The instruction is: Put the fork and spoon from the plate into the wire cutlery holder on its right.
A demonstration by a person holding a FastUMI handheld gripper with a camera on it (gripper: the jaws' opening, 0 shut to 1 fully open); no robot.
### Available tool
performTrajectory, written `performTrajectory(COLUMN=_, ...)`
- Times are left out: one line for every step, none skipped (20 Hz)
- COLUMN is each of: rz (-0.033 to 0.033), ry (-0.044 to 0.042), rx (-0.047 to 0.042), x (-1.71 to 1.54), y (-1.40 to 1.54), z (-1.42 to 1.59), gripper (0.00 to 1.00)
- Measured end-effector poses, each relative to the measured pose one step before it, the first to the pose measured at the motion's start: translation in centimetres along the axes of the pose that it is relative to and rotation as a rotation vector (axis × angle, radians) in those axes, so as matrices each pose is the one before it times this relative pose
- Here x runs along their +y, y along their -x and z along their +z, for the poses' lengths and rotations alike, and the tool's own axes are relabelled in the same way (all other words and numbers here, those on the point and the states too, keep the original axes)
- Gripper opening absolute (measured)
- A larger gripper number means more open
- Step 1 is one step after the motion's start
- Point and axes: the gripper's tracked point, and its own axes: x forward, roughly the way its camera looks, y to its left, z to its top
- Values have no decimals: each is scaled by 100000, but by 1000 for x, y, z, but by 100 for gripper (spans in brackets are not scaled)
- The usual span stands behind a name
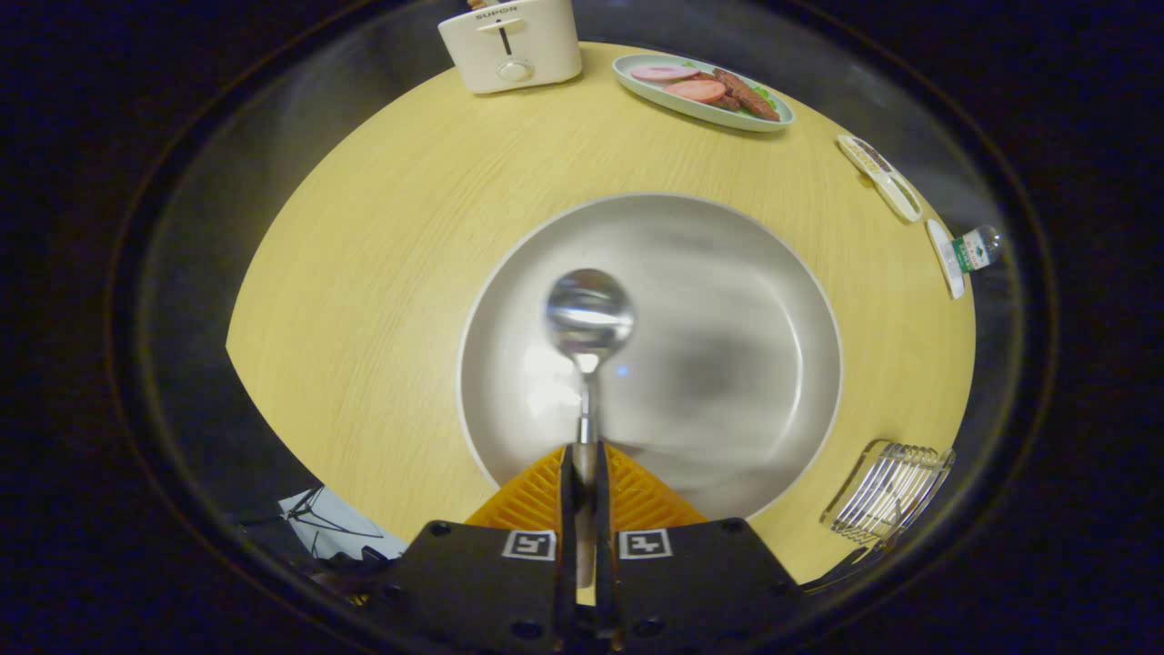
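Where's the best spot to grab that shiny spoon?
By its thin straight handle, coming from the handle end. The gripper is shut on the spoon that way now, its round bowl pointing ahead over the plate. The bowl is wide and curved, so harder to pinch.

The spoon [588, 318] is clamped by its handle in the gripper [584, 464] — bowl held above the plate [727, 273], holder [887, 491] to the right.

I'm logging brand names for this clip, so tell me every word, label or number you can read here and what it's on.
"SUPOR": on the front of the white toaster, beyond the plate.
Green label on the water bottle: too small to read.
Flat white packet beside the bottle: print too blurred to read.
Square markers on the gripper, shut on the spoon: patterns, no text.
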Motion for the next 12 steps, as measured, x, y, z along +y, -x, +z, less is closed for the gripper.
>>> performTrajectory(rz=367, ry=883, rx=138, x=-111, y=252, z=-72, gripper=11)
performTrajectory(rz=-1466, ry=1251, rx=-282, x=-574, y=6, z=-205, gripper=11)
performTrajectory(rz=-1157, ry=881, rx=-349, x=-570, y=232, z=-182, gripper=11)
performTrajectory(rz=51, ry=-481, rx=-417, x=-418, y=223, z=-127, gripper=11)
performTrajectory(rz=532, ry=-1496, rx=-720, x=-450, y=413, z=-44, gripper=11)
performTrajectory(rz=183, ry=-1273, rx=-788, x=-521, y=615, z=-7, gripper=11)
performTrajectory(rz=-147, ry=-1051, rx=-1197, x=-723, y=777, z=-12, gripper=11)
performTrajectory(rz=186, ry=-762, rx=-564, x=-538, y=774, z=-117, gripper=11)
performTrajectory(rz=545, ry=-1323, rx=-843, x=-580, y=969, z=-127, gripper=11)
performTrajectory(rz=1099, ry=-1390, rx=-635, x=-599, y=1117, z=-391, gripper=11)
performTrajectory(rz=597, ry=-1778, rx=-880, x=-736, y=1160, z=-223, gripper=11)
performTrajectory(rz=-330, ry=-1145, rx=-691, x=-959, y=1151, z=-350, gripper=11)
